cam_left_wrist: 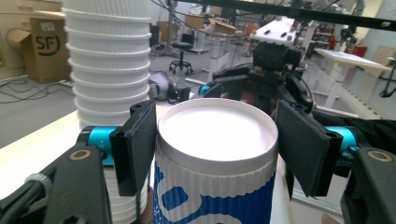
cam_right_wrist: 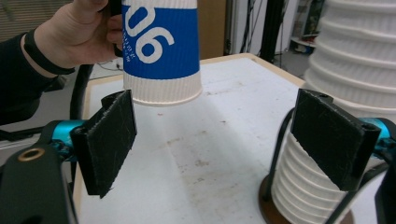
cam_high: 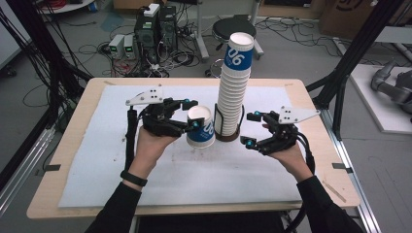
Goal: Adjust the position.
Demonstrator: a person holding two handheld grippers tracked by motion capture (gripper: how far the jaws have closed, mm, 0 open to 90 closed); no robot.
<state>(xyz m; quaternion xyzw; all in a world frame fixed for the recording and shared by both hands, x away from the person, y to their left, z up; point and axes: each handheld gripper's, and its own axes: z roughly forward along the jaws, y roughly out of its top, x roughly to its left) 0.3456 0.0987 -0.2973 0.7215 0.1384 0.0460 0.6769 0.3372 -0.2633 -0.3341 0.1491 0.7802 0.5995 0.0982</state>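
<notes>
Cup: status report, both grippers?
Left gripper shut on single cup, held off the table. Right gripper open, empty. Cup stack in holder stands close beside.

One loose cup (cam_high: 200,127); one tall cup stack (cam_high: 233,87) in one holder (cam_high: 227,136); two grippers; one white mat (cam_high: 121,165); one worktop (cam_high: 73,136); one stool (cam_high: 233,26).

Wooden table (cam_high: 77,145) under a white sheet (cam_high: 160,174), cup stack (cam_high: 232,97) upright in its holder.
</notes>
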